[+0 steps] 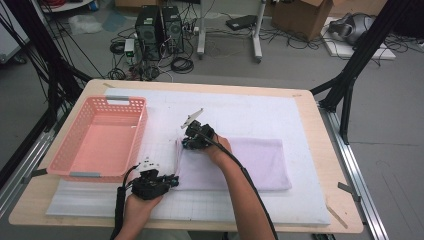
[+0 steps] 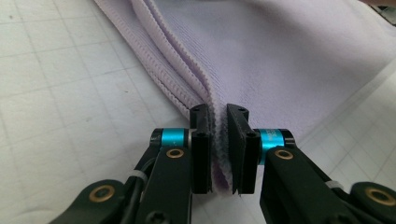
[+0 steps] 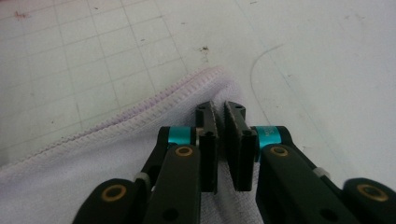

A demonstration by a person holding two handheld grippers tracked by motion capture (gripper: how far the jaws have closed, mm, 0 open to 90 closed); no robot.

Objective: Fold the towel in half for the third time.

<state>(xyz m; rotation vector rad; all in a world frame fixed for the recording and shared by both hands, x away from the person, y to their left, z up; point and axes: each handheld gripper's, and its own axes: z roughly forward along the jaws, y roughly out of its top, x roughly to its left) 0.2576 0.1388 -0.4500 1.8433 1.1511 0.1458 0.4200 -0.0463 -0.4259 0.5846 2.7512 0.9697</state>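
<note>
Nearest the high camera, the left claw (image 1: 172, 181) sits at the near left corner of a folded lilac towel (image 1: 250, 160), its 2 jaws pinched tight on the stacked hems. From the left gripper view, that left claw (image 2: 219, 140) has several layers of towel (image 2: 289, 60) squeezed between its pads. Farther back, the right claw (image 1: 186, 144) rests on the far left corner of the towel. Its own view shows the right claw (image 3: 220, 140) closed almost to touching over the towel (image 3: 93, 163), fabric lying under and between the toothed pads. Both hands lie low on the white gridded mat (image 1: 250, 112) that covers the desk (image 1: 320, 150). Just left of the towel stands a pink basket (image 1: 75, 135).
</note>
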